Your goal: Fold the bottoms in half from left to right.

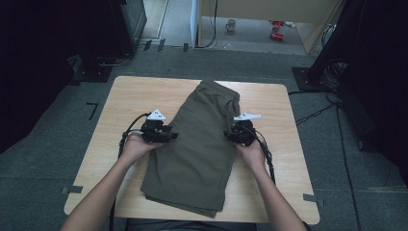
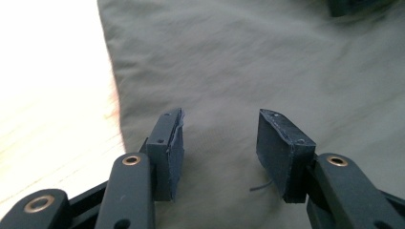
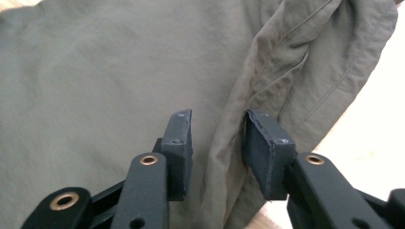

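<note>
A pair of olive-green shorts point(image 1: 197, 144) lies folded lengthwise on the light wooden table point(image 1: 130, 91), waistband at the far end. My left gripper point(image 1: 167, 136) sits at the shorts' left edge. Its jaws point(image 2: 219, 129) stand open just over flat fabric point(image 2: 262, 62), gripping nothing, with the table edge point(image 2: 47, 95) to their left. My right gripper point(image 1: 232, 136) is at the shorts' right edge. Its jaws point(image 3: 217, 126) are open on either side of a raised fold of the cloth point(image 3: 229, 138); the right pad point(image 3: 262, 148) touches the fold and the left one stands off it.
Bare table wood lies on both sides of the shorts point(image 1: 284, 159). Beyond the table, on the floor, are a mug point(image 1: 231, 25), red objects point(image 1: 276, 29), cables point(image 1: 312, 115) and dark equipment stands point(image 1: 332, 57) at left and right.
</note>
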Demonstrator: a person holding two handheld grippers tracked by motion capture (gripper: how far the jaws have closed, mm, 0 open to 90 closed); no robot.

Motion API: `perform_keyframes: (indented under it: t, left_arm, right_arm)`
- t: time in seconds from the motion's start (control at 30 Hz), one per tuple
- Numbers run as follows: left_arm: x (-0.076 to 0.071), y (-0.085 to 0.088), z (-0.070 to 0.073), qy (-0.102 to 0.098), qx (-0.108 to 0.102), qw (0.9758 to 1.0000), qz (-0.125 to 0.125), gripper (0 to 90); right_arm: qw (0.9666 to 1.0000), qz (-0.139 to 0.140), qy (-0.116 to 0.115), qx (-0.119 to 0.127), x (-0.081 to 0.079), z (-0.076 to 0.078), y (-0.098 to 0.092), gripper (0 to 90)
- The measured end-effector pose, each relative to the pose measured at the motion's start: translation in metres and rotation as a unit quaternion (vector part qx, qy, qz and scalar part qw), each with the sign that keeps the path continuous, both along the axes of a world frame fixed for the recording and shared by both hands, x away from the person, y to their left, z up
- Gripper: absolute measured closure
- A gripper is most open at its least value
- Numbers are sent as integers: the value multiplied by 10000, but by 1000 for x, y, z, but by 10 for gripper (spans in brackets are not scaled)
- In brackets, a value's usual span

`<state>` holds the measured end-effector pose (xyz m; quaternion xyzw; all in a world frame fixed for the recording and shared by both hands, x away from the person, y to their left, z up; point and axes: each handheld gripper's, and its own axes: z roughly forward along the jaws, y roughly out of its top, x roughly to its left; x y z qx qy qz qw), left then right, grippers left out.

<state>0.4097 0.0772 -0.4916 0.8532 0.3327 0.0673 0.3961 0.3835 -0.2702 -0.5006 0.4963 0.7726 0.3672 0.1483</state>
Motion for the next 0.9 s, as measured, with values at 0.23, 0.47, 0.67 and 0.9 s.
perform_keyframes:
  t: [0.23, 0.47, 0.67, 0.9]
  left_arm:
    - [2, 0, -9, 143, 115, 9998, 22, 511]
    - [-3, -3, -17, 39, 71, 10000, -40, 502]
    - [-8, -1, -21, -19, -103, 9999, 14, 489]
    - [-22, -2, -23, -200, -63, 9997, 106, 506]
  right_arm:
    - [9999, -6, -1, 125, -5, -13, -4, 504]
    - [9994, 65, -333, -111, -11, -18, 2, 486]
    - [9988, 78, -436, -224, -14, -19, 5, 484]
    - [9984, 138, -513, -209, -15, -21, 3, 482]
